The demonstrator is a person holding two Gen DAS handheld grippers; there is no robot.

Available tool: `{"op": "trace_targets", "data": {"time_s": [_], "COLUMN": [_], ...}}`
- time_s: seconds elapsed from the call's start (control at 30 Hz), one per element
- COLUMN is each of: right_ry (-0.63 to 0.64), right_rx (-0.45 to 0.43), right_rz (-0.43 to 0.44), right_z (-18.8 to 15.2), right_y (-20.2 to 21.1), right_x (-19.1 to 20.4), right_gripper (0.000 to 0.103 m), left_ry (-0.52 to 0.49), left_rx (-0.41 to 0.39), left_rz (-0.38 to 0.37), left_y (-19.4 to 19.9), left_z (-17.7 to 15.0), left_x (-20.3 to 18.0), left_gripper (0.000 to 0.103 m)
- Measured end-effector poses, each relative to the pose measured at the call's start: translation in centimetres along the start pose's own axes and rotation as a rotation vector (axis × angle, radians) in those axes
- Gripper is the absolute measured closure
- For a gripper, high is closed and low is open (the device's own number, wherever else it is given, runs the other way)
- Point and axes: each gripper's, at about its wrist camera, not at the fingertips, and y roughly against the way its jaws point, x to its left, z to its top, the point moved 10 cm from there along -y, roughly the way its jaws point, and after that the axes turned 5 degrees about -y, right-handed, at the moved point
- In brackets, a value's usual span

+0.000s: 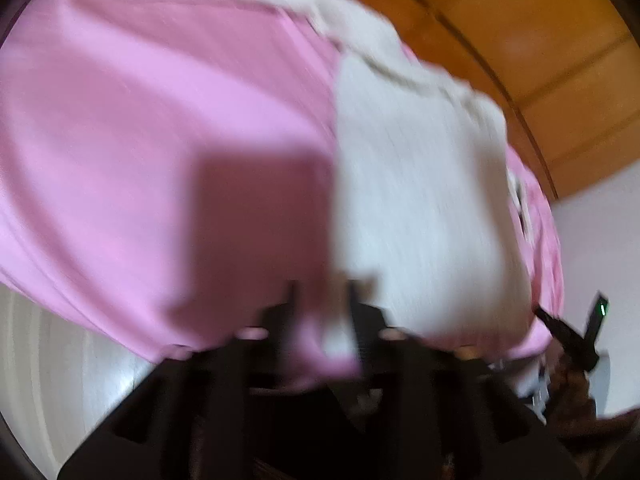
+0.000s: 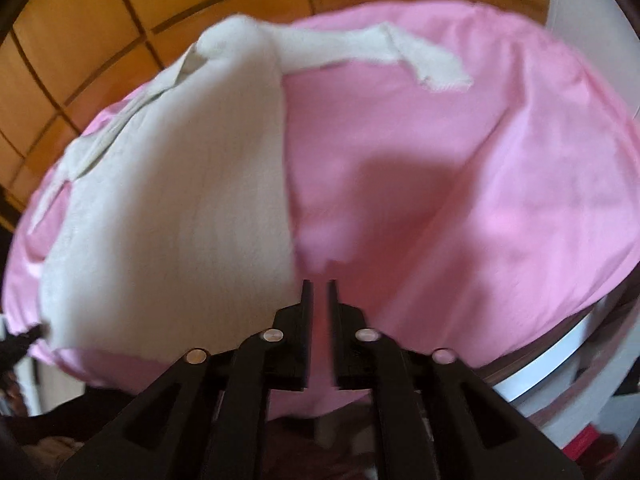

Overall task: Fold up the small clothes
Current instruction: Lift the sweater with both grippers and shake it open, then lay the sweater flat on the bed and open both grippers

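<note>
A white long-sleeved garment [image 1: 416,184] lies on a pink cloth [image 1: 140,140], body folded lengthwise, one sleeve stretched across the far side. My left gripper [image 1: 320,296] is over the garment's near hem; white fabric shows between its fingers, but blur hides the grip. In the right wrist view the garment [image 2: 168,216] lies left on the pink cloth [image 2: 480,200]. My right gripper [image 2: 319,284] hovers beside the garment's right edge, its jaws nearly closed with a narrow gap and nothing in them. The left gripper's tip [image 2: 32,334] touches the garment's near left corner.
The pink cloth covers a round white table [image 2: 552,364]. Wooden floor [image 1: 540,40] lies beyond the table. A white wall [image 1: 600,232] is at the right of the left wrist view, with the right gripper's tip [image 1: 568,332] below it.
</note>
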Motion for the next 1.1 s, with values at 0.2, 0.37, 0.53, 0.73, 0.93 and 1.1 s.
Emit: {"op": "trace_targets", "data": {"time_s": [0.2,0.37,0.53,0.73,0.93,1.1], "right_ry": [0.050,0.151,0.223,0.191,0.286,0.446], "right_rx": [-0.160,-0.095,-0.014,0.047,0.041,0.064], "right_rz": [0.022,0.166,0.276,0.428,0.426,0.360], "right_z": [4.1,3.6,3.1,6.4,8.9,8.8], "right_y": [1.4,-1.9,-4.4,-6.7,-10.3,-14.9], "right_x": [4.1,13.1,20.7,28.3,34.2,37.1], "right_gripper": [0.033,0.033,0.033,0.033,0.051,0.064], "left_ry": [0.029,0.007,-0.099,-0.332,-0.308,-0.236], "left_rx": [-0.216,-0.279,-0.292,-0.234,-0.199,-0.268], "left_rz": [0.280,0.501,0.635,0.653,0.639,0.539], "left_y": [4.2,4.7,3.7,-2.1,-5.2,-1.2], "left_z": [8.7,14.5,19.5,23.8,27.3,28.4], "left_x": [7.3,13.4,16.7,14.3,16.4,15.6], "left_gripper": [0.052,0.043,0.037,0.036,0.083,0.098]}}
